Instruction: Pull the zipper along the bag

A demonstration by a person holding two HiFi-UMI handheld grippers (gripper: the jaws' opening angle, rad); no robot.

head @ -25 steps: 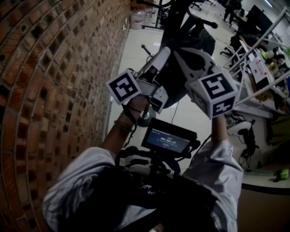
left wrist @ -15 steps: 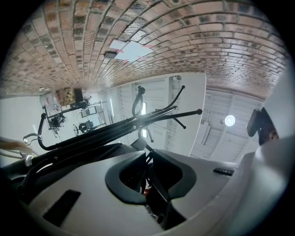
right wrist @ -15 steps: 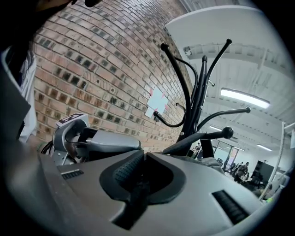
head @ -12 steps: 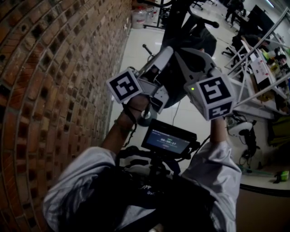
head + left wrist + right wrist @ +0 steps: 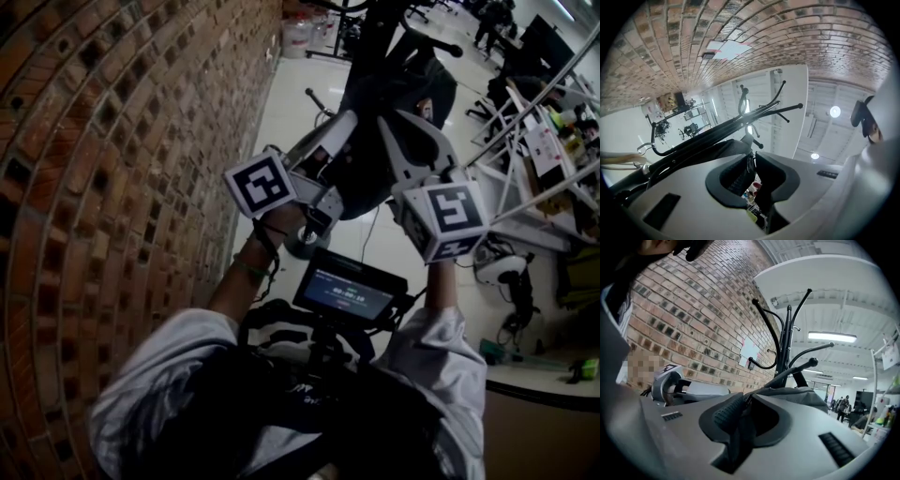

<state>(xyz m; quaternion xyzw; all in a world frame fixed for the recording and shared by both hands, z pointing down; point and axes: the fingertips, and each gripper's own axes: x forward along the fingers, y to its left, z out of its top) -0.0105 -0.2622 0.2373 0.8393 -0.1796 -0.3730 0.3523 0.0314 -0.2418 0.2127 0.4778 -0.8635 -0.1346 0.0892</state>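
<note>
Head view: one bag [image 5: 405,89]; left tool [image 5: 751,159] on zipper pull [image 5: 751,162], right tool [image 5: 746,397] narrowly apart, both just loosened.

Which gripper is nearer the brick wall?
Left. The left gripper, jaws just eased wider yet on the bag, is beside the brick wall; the right gripper, jaws just opened around the bag, is farther out.
</note>
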